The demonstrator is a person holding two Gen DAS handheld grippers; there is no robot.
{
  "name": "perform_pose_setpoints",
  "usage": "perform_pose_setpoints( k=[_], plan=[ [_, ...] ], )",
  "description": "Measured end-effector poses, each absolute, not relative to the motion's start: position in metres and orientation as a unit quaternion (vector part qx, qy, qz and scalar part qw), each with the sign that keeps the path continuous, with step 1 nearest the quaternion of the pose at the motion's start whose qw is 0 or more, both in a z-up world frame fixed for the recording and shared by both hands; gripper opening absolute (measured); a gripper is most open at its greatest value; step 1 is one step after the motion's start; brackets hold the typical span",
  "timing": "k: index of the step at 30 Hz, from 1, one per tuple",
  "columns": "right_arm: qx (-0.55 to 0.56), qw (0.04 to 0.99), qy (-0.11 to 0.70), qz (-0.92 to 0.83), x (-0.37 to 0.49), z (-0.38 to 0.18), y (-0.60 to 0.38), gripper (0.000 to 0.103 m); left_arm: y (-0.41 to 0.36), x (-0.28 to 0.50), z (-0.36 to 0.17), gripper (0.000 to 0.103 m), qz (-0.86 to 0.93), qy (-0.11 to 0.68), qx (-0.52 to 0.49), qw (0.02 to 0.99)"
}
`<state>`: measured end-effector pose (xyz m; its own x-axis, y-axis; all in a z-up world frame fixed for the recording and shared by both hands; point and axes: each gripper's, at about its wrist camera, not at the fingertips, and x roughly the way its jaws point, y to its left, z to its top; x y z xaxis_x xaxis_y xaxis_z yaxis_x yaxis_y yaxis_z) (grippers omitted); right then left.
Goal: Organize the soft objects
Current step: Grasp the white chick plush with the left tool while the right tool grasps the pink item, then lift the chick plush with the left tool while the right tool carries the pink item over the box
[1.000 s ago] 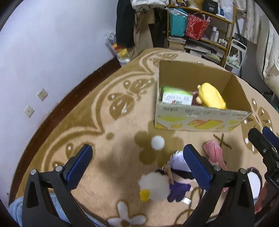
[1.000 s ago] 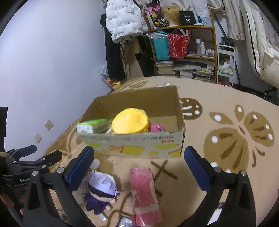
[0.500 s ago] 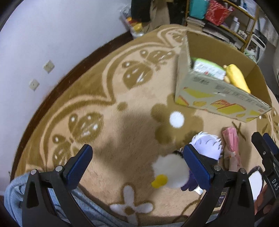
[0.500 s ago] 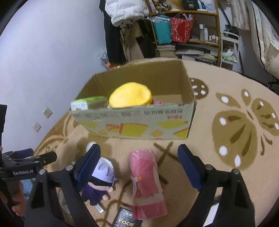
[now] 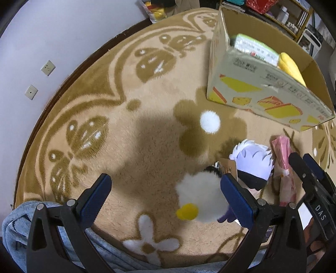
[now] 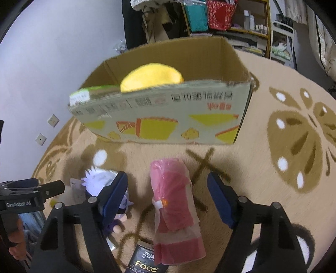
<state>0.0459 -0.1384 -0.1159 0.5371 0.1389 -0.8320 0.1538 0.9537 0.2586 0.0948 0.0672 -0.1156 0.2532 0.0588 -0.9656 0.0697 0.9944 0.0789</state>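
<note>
A pink bagged soft roll (image 6: 174,201) lies on the rug between the open fingers of my right gripper (image 6: 168,195), in front of a cardboard box (image 6: 163,124). The box holds a yellow plush (image 6: 151,76) and a green pack (image 6: 92,92). A white-haired doll (image 6: 98,180) lies left of the roll. In the left wrist view, my left gripper (image 5: 166,199) is open above the rug, its right finger over a white fluffy plush with a yellow beak (image 5: 199,197). The doll (image 5: 252,163), pink roll (image 5: 283,166) and box (image 5: 262,92) show there too.
A dark "Face" packet (image 6: 145,260) lies at the near end of the pink roll. A shelf unit (image 6: 226,19) with bags and hanging clothes stands behind the box. A purple wall with sockets (image 5: 40,77) borders the rug on the left.
Both grippers have dropped lower and closer to the rug. The right gripper now straddles the pink roll. The left gripper has neared the white plush.
</note>
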Motion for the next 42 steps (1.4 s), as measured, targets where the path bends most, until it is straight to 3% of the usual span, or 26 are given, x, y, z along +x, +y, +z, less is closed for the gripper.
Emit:
perform_pose_setpoints(
  k=[2,7,13,16,18,23,26,42],
  plan=[
    [0.16,0.861,0.482,0.004,0.047,-0.119,-0.14,0.072,0.065,0.095,-0.118,0.102,-0.005,0.613,0.057,0.788],
    [0.163,0.853,0.496,0.015,0.048,-0.129,-0.137,0.07,0.063,0.095,-0.124,0.102,-0.014,0.622,0.06,0.781],
    [0.153,0.838,0.524,0.016,0.049,-0.144,-0.133,0.06,0.055,0.097,-0.141,0.102,-0.021,0.64,0.073,0.764],
    [0.156,0.831,0.534,0.017,0.05,-0.147,-0.132,0.049,0.051,0.1,-0.155,0.102,-0.01,0.656,0.089,0.749],
    [0.158,0.829,0.536,0.019,0.05,-0.148,-0.132,0.049,0.049,0.1,-0.159,0.095,-0.01,0.659,0.095,0.746],
    [0.148,0.827,0.542,0.016,0.052,-0.15,-0.127,0.049,0.045,0.098,-0.165,0.048,-0.034,0.672,0.079,0.736],
    [0.148,0.828,0.54,0.015,0.053,-0.15,-0.127,0.049,0.041,0.096,-0.164,0.035,-0.051,0.669,0.068,0.738],
    [0.133,0.835,0.534,0.011,0.051,-0.144,-0.128,0.047,0.029,0.093,-0.155,0.03,-0.049,0.643,0.071,0.761]
  ],
)
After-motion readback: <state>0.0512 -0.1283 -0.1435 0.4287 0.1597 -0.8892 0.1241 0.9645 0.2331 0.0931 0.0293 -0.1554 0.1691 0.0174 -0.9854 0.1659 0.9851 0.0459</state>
